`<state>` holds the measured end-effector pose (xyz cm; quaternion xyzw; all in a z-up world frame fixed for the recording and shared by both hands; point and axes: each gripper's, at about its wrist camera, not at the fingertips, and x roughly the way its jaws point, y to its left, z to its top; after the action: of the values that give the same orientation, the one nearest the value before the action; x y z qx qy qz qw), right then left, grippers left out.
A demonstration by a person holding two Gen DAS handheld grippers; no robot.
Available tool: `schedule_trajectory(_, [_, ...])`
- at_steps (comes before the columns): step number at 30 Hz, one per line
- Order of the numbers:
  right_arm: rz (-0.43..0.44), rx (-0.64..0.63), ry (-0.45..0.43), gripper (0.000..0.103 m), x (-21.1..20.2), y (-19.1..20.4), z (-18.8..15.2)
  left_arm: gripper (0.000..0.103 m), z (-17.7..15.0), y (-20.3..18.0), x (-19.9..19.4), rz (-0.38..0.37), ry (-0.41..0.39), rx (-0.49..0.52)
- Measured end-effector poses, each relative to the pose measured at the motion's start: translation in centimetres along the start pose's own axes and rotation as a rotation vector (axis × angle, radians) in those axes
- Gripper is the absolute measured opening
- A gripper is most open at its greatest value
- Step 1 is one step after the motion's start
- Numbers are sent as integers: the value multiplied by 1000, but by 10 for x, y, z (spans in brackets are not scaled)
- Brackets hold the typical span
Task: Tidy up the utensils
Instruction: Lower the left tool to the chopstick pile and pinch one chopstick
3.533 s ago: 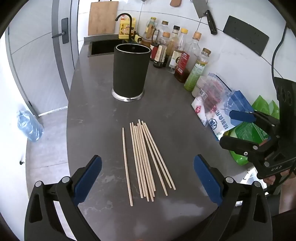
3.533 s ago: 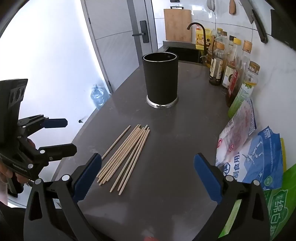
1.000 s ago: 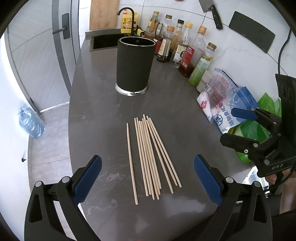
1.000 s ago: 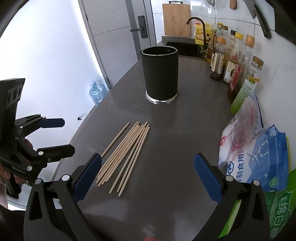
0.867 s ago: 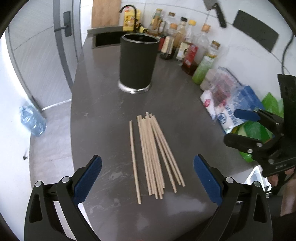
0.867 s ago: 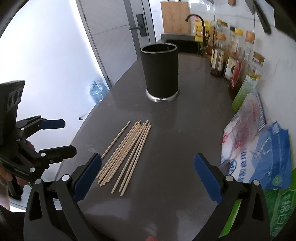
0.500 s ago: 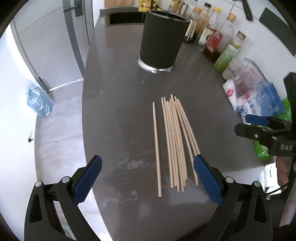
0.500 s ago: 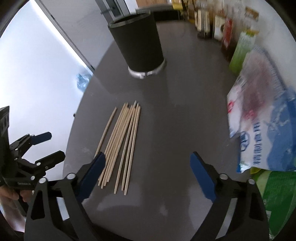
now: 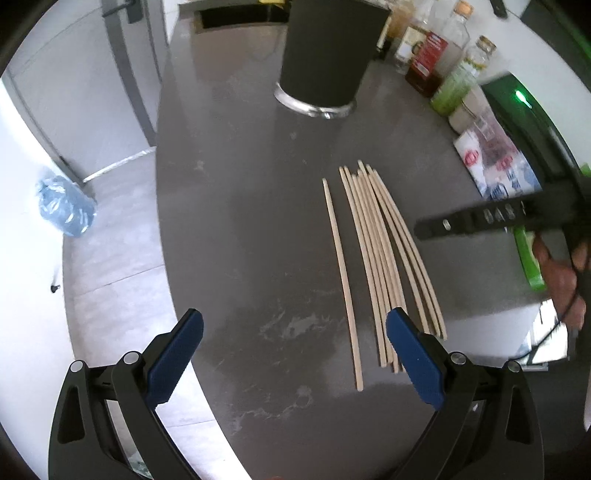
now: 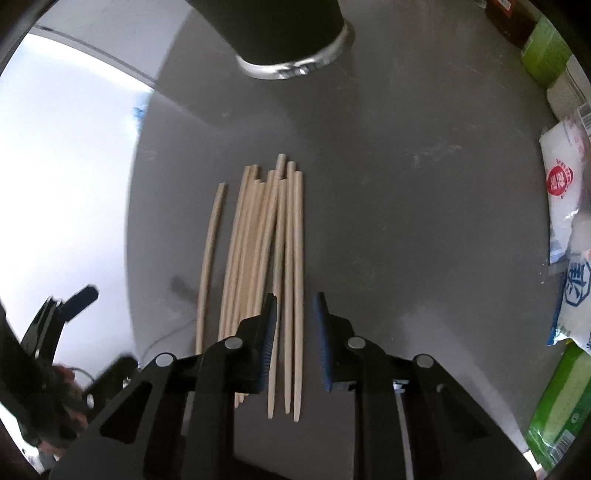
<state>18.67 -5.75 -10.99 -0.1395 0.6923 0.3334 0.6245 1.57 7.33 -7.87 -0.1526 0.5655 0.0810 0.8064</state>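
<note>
Several wooden chopsticks (image 9: 376, 258) lie side by side on the dark grey counter (image 9: 240, 229), one of them a little apart to the left. A black cylindrical holder (image 9: 325, 55) stands behind them. My left gripper (image 9: 293, 332) hangs open above the chopsticks' near ends, with nothing between its blue pads. My right gripper (image 10: 294, 310) points steeply down over the chopsticks (image 10: 266, 240). Its jaws are closing to a narrow gap, with two chopsticks of the bundle's right side lined up in that gap; the pads do not press on them. The holder (image 10: 280, 33) stands just beyond.
Sauce bottles (image 9: 439, 55) and food bags (image 9: 495, 162) line the counter's right side. More bags (image 10: 569, 229) show in the right wrist view. The counter's curved left edge drops to the floor, where a water bottle (image 9: 66, 206) lies. A sink (image 9: 236, 18) is at the back.
Both grippers have sunk toward the counter and tipped downward. The right gripper has slid left over the chopsticks, and its jaws have gone from wide open to a narrow gap.
</note>
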Motion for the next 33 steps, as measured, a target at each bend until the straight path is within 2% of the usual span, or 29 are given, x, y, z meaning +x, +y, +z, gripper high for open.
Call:
schedule_trajectory(5, [-64,11,25,18,0,9,1,96,-4,12,8,-31,5,15])
schedule_trajectory(9, [-102,25,36,17,4,14,2,96,-1,15,15,0,14,37])
schedule_trajectory(13, [-127,24,38,17,9,15,6,96,1,13,14,-33,12,73])
schedule_trajectory(18, [-165,3,48,15,22,37,13,96,2,13,18,-44,12,85])
schedule_trajectory(20, [-199,-21,50,10,25,42,13,96,2,12,19,-54,12,83])
schedule_trajectory(24, [-291,-86,60,6,33,61,14,96,4,7,21,-65,5,89])
schedule_trajectory(27, [-304,-97,75,6,35,65,15,96,2,5,24,-67,12,86])
schedule_trajectory(32, [-269,-83,82,5,34,61,19,96,4,-5,26,24,38,90])
schedule_trajectory(33, [-247,-79,72,5,28,51,21,96,5,-6,25,20,42,79])
